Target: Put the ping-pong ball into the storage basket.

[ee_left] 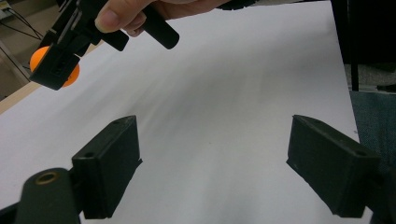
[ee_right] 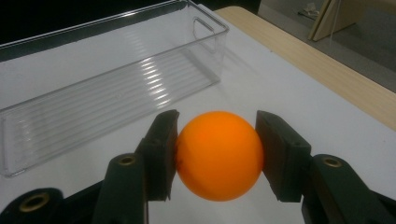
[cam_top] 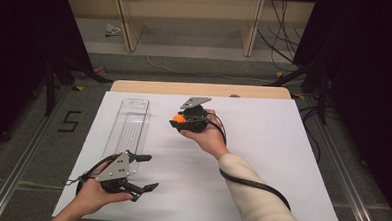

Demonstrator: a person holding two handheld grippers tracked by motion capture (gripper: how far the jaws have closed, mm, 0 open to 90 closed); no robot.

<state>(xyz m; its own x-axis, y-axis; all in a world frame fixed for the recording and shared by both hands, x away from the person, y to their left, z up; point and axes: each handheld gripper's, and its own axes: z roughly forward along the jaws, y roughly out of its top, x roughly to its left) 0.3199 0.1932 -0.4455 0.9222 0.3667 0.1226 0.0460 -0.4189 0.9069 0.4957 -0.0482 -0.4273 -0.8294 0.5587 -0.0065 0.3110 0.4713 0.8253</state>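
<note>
Orange ball (ee_right: 218, 155) is pinched in the right gripper (ee_right: 217, 154), left gripper (ee_left: 212, 170) gapes wide, so I'd lower it gently into the clear tray (ee_right: 107, 100) before letting go.

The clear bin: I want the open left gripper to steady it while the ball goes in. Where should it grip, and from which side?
Probably the near short wall of the clear bin, beside the left gripper. Come down from above, one jaw inside and one outside: the thin upright wall suits a pinch, and the open top allows it.
</note>
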